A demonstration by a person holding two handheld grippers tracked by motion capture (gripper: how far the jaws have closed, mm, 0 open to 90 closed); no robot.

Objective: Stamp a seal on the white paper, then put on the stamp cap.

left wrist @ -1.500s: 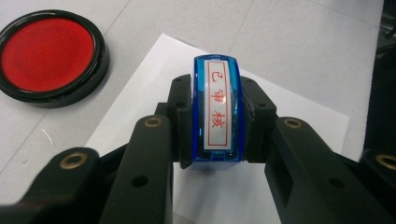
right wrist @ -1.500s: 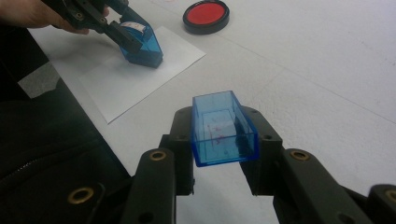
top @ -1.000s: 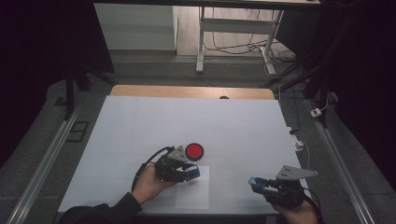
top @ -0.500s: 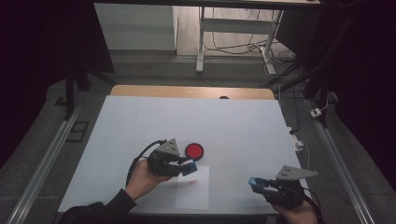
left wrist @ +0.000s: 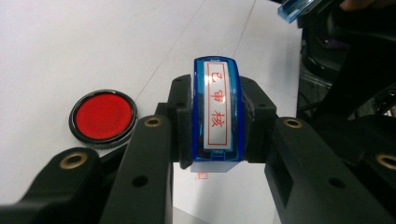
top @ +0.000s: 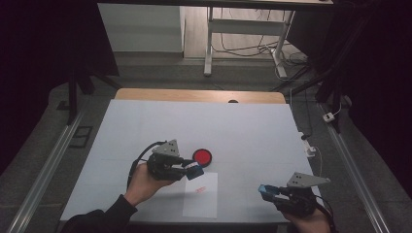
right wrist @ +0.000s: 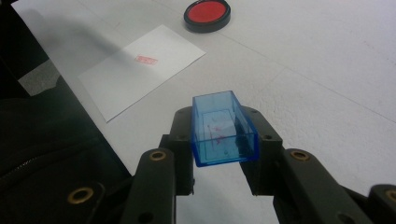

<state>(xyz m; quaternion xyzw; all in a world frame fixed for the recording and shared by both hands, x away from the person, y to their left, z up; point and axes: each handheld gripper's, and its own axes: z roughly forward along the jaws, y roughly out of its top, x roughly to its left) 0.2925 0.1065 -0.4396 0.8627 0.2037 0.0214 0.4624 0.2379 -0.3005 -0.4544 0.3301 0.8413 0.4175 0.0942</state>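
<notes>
Left gripper (top: 190,170) pinching stamp (left wrist: 218,114) above paper (top: 201,195), near ink pad (top: 202,156); right gripper (top: 266,190) pinching stamp cap (right wrist: 223,128) near right; risk: wet face smudging the paper's red mark (right wrist: 146,59).

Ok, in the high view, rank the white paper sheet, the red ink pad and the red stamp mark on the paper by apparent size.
1. White paper sheet, clearly the largest.
2. Red ink pad.
3. Red stamp mark, a tiny smudge on the sheet.

blue stamp (left wrist: 217,114) clamped above the paper (top: 201,195) (cap (right wrist: 223,128) held apart).
</notes>
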